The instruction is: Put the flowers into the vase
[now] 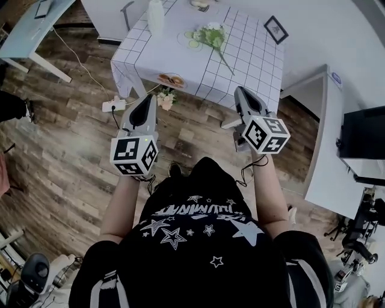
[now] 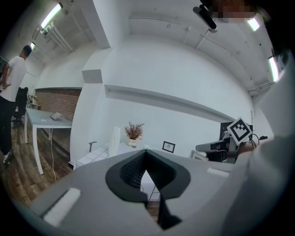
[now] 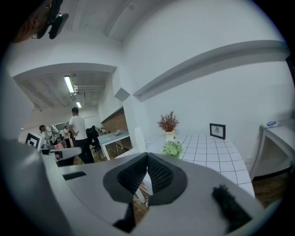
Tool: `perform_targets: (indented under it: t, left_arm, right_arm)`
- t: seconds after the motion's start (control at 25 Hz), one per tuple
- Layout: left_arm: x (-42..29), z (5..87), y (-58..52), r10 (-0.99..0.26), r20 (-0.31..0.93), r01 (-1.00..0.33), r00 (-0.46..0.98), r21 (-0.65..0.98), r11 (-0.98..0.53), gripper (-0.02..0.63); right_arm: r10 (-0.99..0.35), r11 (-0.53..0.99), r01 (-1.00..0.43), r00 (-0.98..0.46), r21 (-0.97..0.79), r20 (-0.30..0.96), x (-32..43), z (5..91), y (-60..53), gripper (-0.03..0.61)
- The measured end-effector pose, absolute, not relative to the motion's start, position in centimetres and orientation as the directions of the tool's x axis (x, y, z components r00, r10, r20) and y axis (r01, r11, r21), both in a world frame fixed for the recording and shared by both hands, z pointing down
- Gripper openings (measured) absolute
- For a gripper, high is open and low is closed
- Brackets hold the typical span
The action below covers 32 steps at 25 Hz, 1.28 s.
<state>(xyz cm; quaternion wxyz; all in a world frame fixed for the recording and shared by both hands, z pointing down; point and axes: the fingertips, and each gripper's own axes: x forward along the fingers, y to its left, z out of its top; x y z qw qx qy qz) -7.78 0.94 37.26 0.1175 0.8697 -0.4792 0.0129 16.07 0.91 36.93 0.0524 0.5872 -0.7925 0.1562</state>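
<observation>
Head view: black star-printed shirt [image 1: 198, 240] of the person fills the bottom. Both forearms reach ahead over a wooden floor [image 1: 72, 144]. The left gripper [image 1: 146, 99] and the right gripper [image 1: 240, 91] are held side by side, well apart, short of the near edge of a table [image 1: 252, 60] under a white grid cloth. Each carries its marker cube nearest the camera. The flowers [image 1: 210, 36], a green bunch, lie near the table's middle with the stem pointing toward the near edge. The vase [image 1: 156, 15], tall and white, stands by the left edge, apart from them. A plate [image 1: 171, 80] sits at the near edge, and a picture frame [image 1: 275, 29] by the right edge. A pink flower sprig [image 1: 166, 98] shows just below the near edge, and a power strip [image 1: 113, 106] lies on the floor.

Left gripper view: left gripper [image 2: 145, 152] jaws are pressed together with nothing between them. Beyond them the vase [image 2: 114, 140], a potted dried plant [image 2: 133, 132] and the picture frame [image 2: 168, 146] stand on the table. A standing person [image 2: 11, 92] is at the left.

Right gripper view: right gripper [image 3: 147, 156] jaws are likewise pressed together and empty. Past them the flowers [image 3: 173, 148] lie on the table, with the vase [image 3: 139, 137] to their left and the dried plant [image 3: 168, 123] behind.
</observation>
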Motion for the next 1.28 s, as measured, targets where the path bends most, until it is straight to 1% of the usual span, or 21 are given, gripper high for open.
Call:
perform_targets:
  t: [0.28, 0.48, 0.6, 0.76, 1.0, 1.28]
  left_arm:
    - [-6.4, 38.7, -2.0, -0.831, 0.16, -0.843, 0.532, 0.193, -0.502, 0.009]
    - [-6.1, 39.2, -5.5, -0.842, 0.192, -0.862, 0.505, 0.174, -0.477, 0.008]
    - [-5.3, 39.3, -8.3, -0.847, 0.202, -0.868, 0.492, 0.183, -0.461, 0.009]
    - [-3.3, 39.1, -12.4, -0.846, 0.21, -0.87, 0.49, 0.179, -0.46, 0.008]
    - [-0.5, 39.2, -16.5, -0.843, 0.226, -0.872, 0.488, 0.163, -0.461, 0.008]
    - [0.0, 40.4, -19.1, -0.856, 0.269, -0.897, 0.441, 0.153, -0.414, 0.009]
  right_arm:
    - [-0.912, 0.221, -0.951, -0.28, -0.218, 0.298, 19.0, 39.3, -2.1, 0.011]
    - [-0.9, 0.256, -0.94, -0.317, -0.225, 0.299, 19.8, 39.8, -7.2, 0.011]
    - [-0.889, 0.262, -0.938, -0.327, -0.229, 0.321, 20.6, 40.8, -10.2, 0.011]
    - [-0.855, 0.278, -0.924, -0.363, -0.264, 0.37, 21.2, 42.7, -13.6, 0.011]
    - [-0.758, 0.328, -0.914, -0.406, -0.24, 0.51, 22.4, 46.2, -17.4, 0.011]
    - [-0.68, 0.4, -0.885, -0.46, -0.237, 0.571, 22.4, 48.5, -21.0, 0.011]
